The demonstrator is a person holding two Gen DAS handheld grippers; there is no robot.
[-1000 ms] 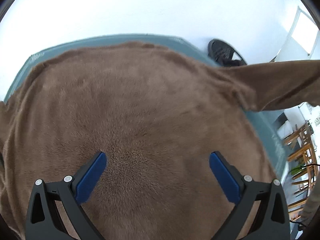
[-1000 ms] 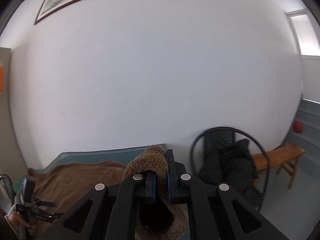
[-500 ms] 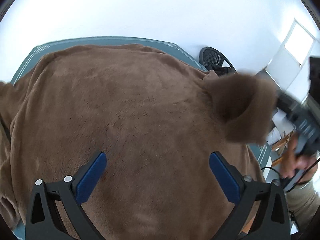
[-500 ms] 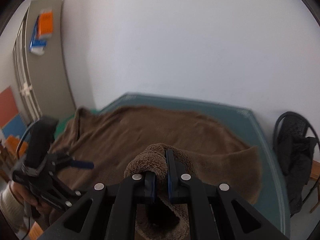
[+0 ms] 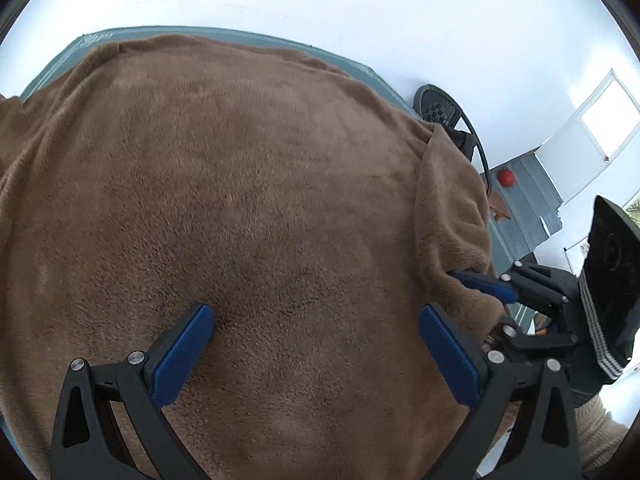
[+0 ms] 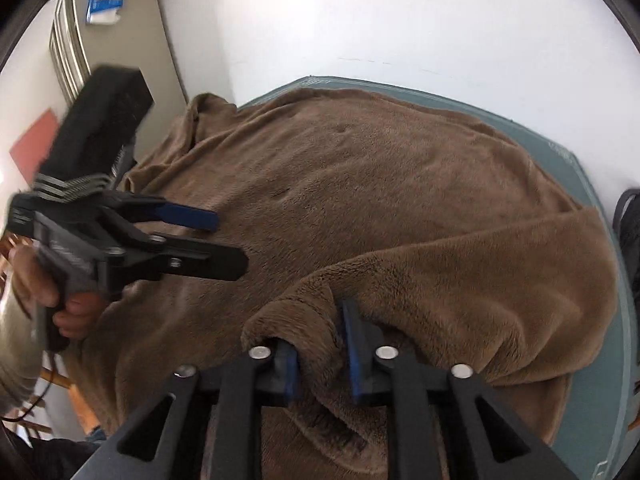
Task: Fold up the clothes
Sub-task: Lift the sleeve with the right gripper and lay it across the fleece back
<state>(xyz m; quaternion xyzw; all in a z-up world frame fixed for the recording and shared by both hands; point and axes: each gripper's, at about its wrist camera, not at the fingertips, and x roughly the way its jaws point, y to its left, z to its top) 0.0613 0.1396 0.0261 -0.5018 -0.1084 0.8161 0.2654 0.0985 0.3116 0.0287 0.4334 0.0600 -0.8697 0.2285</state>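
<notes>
1. A brown fleece (image 5: 248, 200) lies spread over a grey-green table (image 6: 560, 160), covering nearly all of it; only the far edge and the right edge of the table show bare.
2. The left tongs (image 5: 316, 332) are spread wide, with nothing between the blue pads (image 5: 180, 360). They hover low over the near middle of the fleece; whether the tips touch the pile cannot be told.
3. In the right wrist view the left tongs (image 6: 224, 240) appear at the left, held in a hand (image 6: 52, 292), jaws apart above the cloth.
4. The right tongs (image 6: 320, 356) are opening. A cuff (image 6: 296, 312), the end of a sleeve folded in over the body of the fleece, sits between the jaws; the pads stand a little apart and look slack on it.
5. The sleeve (image 6: 480, 280) runs from the right edge of the fleece toward the near middle, lying on top of the body.
6. In the left wrist view the right tongs (image 5: 480, 284) reach in from the right, one blue pad against the folded sleeve (image 5: 448, 208).
7. Beyond the table's right corner stands a dark chair (image 5: 440, 108) against a white wall (image 5: 320, 0).
8. A red ball (image 5: 506, 178) sits farther right.
</notes>
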